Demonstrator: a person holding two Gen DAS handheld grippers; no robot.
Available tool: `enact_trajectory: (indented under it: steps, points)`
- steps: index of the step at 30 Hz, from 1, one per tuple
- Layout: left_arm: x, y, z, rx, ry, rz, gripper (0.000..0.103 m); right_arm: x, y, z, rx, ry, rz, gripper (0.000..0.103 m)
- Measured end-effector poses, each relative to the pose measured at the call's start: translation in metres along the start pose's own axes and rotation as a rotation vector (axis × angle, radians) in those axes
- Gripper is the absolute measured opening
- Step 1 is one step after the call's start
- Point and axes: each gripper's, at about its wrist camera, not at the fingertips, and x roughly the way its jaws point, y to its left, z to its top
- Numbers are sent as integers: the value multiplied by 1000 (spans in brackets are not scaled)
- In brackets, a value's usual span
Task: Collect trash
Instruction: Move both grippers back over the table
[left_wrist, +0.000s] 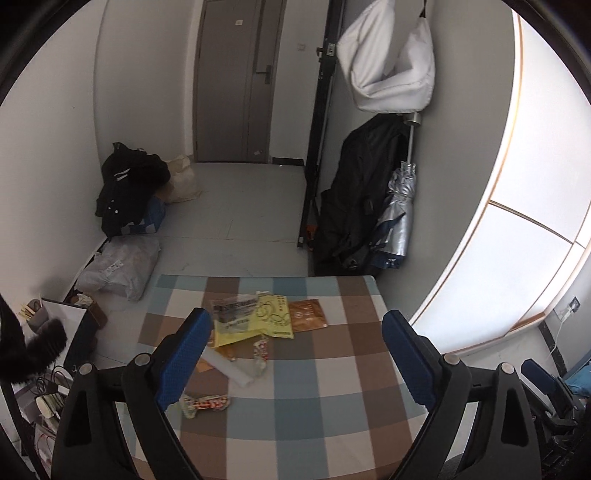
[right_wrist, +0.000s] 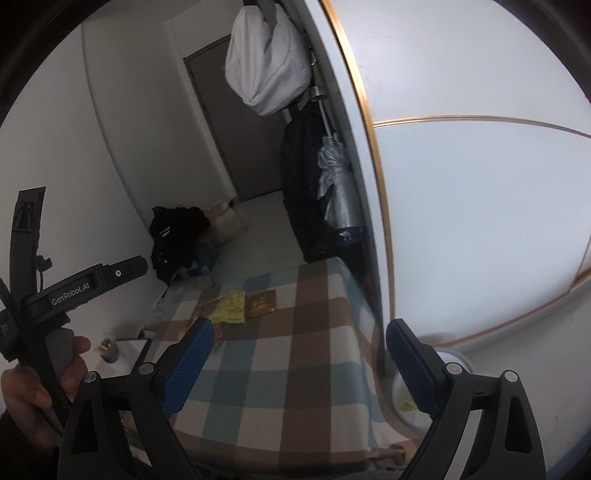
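L gripper (left_wrist: 291, 354) and R gripper (right_wrist: 301, 365): jaws wide apart, nothing between. Wrappers (left_wrist: 255, 321) lie mid-table toward far edge of checked table (left_wrist: 332, 369); near half bare. Wall (right_wrist: 480, 221) close along table's right edge.

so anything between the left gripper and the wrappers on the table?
Nothing visible. The left gripper hangs open above the checked table; the yellow wrapper, orange packet and candy wrapper lie exposed.
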Motion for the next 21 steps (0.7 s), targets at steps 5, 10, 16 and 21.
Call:
enact_trajectory:
  steps: [5, 10, 16, 21]
  points:
    - [0, 41, -5, -41, 1, 39, 92, 23, 41, -3, -35, 35, 53, 97]
    - [6, 70, -13, -52, -11, 73, 92, 42, 77, -4, -68, 43, 118, 97]
    - [19, 105, -28, -64, 12, 107, 92, 82, 112, -2, -167, 117, 120, 97]
    - [29, 133, -32, -131, 81, 67, 92, 107, 122, -7, -208, 156, 121, 97]
